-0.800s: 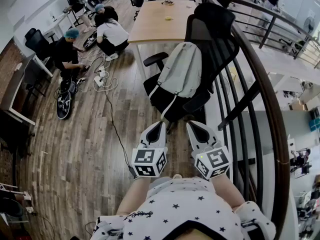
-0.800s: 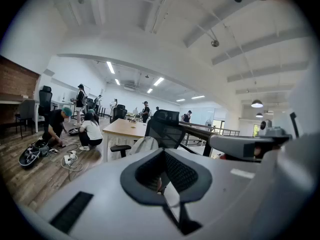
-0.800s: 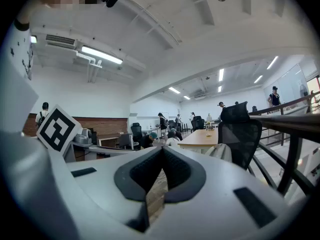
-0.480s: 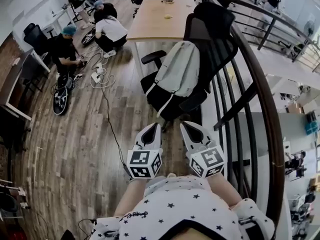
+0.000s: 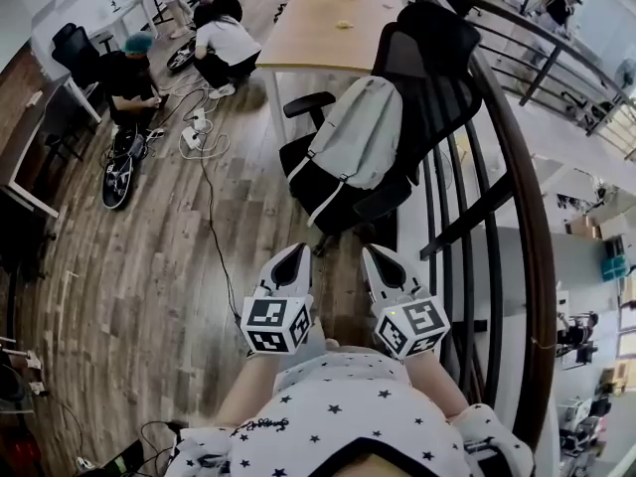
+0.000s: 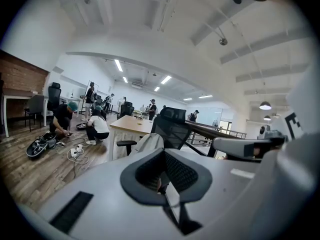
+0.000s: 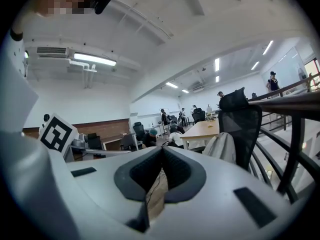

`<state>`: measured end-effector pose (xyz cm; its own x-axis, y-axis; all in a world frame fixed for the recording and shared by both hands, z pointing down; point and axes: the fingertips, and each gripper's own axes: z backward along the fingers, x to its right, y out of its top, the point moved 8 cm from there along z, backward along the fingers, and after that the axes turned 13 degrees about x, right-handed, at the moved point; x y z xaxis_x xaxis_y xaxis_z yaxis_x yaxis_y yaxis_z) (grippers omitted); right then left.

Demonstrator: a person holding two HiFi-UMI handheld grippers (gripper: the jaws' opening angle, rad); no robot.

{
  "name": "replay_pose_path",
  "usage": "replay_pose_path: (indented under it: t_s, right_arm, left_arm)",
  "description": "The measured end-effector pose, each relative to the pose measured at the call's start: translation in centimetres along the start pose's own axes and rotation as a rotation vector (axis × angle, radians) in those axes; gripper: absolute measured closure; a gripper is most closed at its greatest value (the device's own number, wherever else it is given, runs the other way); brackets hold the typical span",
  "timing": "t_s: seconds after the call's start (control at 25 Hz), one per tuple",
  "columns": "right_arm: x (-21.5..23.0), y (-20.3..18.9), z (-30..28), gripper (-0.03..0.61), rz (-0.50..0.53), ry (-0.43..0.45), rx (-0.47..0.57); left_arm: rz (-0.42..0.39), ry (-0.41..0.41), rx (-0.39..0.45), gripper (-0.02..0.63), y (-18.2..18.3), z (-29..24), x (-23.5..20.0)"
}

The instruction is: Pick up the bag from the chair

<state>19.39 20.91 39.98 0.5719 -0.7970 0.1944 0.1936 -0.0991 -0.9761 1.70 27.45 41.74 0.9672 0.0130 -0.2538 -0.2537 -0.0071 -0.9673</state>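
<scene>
Getting-close step: the soft grey backpack (image 5: 353, 142) leans on the black mesh office chair (image 5: 437, 58) — the left gripper (image 5: 297, 251) and right gripper (image 5: 371, 253), both pinched closed on nothing, must go nearer and open.

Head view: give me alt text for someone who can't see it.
A grey bag sits on a black office chair, leaning against its back, between a wooden table and a dark railing. Nearer the camera, the left gripper and right gripper, both shut and empty, point toward the bag without touching it.
</scene>
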Motion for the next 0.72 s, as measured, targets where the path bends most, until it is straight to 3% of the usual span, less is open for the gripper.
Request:
replay_pose_path:
  t_s: [0.36, 0.72]
  right_arm:
    - [2.1, 0.3, -3.2, 0.583, 0.001, -0.012, 0.014]
    - [6.3, 1.5, -11.6, 0.583, 0.046, -0.068, 0.043]
  left_arm:
    - [0.003, -0.022, -0.011, 0.6, 0.1, -4.0, -1.5]
    - [0.011, -0.104, -0.017, 0.6, 1.6, -14.1, -5.8]
